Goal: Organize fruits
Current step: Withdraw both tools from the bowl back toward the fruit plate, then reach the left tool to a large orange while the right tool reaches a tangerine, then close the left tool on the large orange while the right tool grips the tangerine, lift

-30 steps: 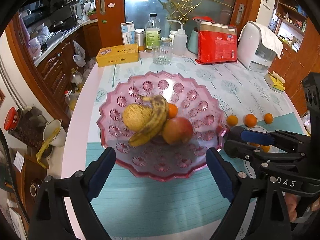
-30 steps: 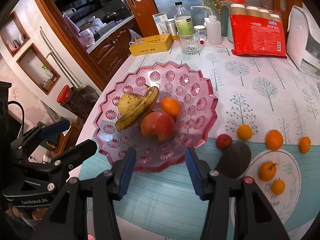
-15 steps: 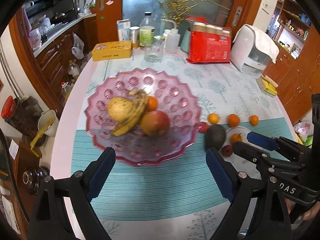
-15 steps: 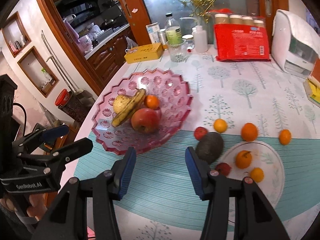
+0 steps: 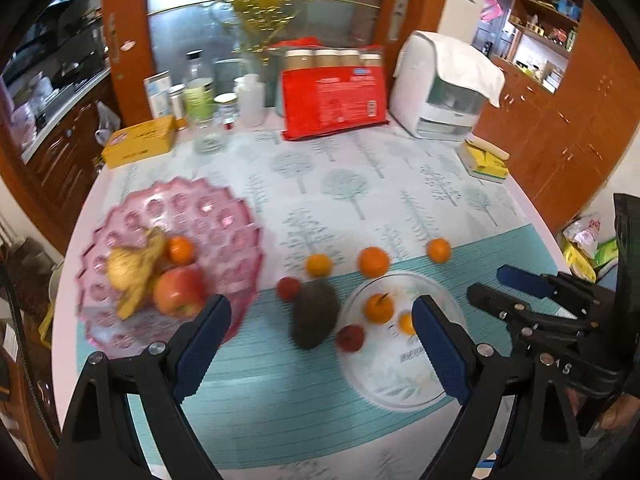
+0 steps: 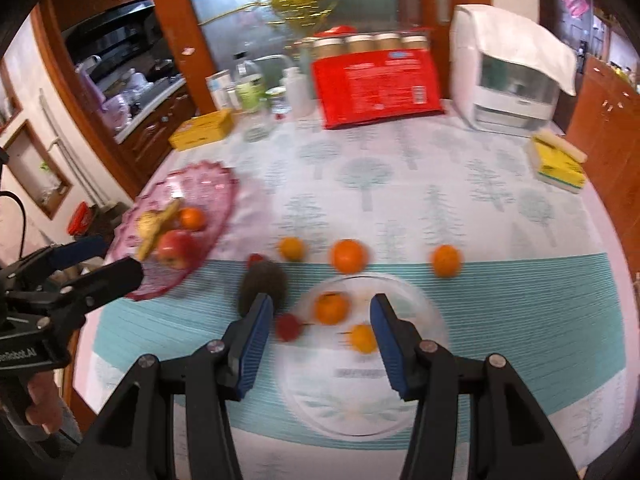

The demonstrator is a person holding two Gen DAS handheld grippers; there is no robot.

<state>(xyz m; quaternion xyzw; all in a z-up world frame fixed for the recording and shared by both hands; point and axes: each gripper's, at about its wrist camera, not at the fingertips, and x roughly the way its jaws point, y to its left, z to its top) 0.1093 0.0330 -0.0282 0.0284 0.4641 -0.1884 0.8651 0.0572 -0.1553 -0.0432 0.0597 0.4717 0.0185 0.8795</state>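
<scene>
- At the table's [image 5: 360,184] left edge I had the pink bowl [image 5: 224,216], holding a banana [image 5: 142,276] whose long axis ran from near-left to far-right, a yellowish fruit [image 5: 120,270], an apple [image 5: 178,290] and a small orange [image 5: 180,249].
- My left gripper [image 5: 322,344] hung over the near edge with its blue pads far apart and nothing between them; its left finger [image 5: 202,344] covered the bowl's near rim.
- Just right of the bowl lay a small red fruit [image 5: 288,288] and the dark avocado [image 5: 314,314], its long axis running near to far with the narrower end farther away.
- Beyond them three oranges sat in a loose row across the middle: one [image 5: 319,265], a second [image 5: 373,262], a third [image 5: 438,250].
- The clear plate [image 5: 400,384] near the front edge carried an orange with a stem [image 5: 378,308], a smaller yellow-orange fruit [image 5: 406,323] and, at its left rim, a red fruit [image 5: 351,338].
- My right gripper [image 6: 322,344] pointed down at that plate, its pads set moderately apart and gripping nothing; its left finger [image 6: 256,336] hid part of the avocado.
- The left view alone showed shelves and bags right of the table; the right view alone showed a hand [image 6: 42,404] on the left gripper's handle.
- Along the far edge stood a yellow box [image 5: 140,146], bottles [image 5: 198,96], a red package [image 5: 332,104], a white appliance [image 5: 440,92] and yellow sponges [image 5: 484,162].
</scene>
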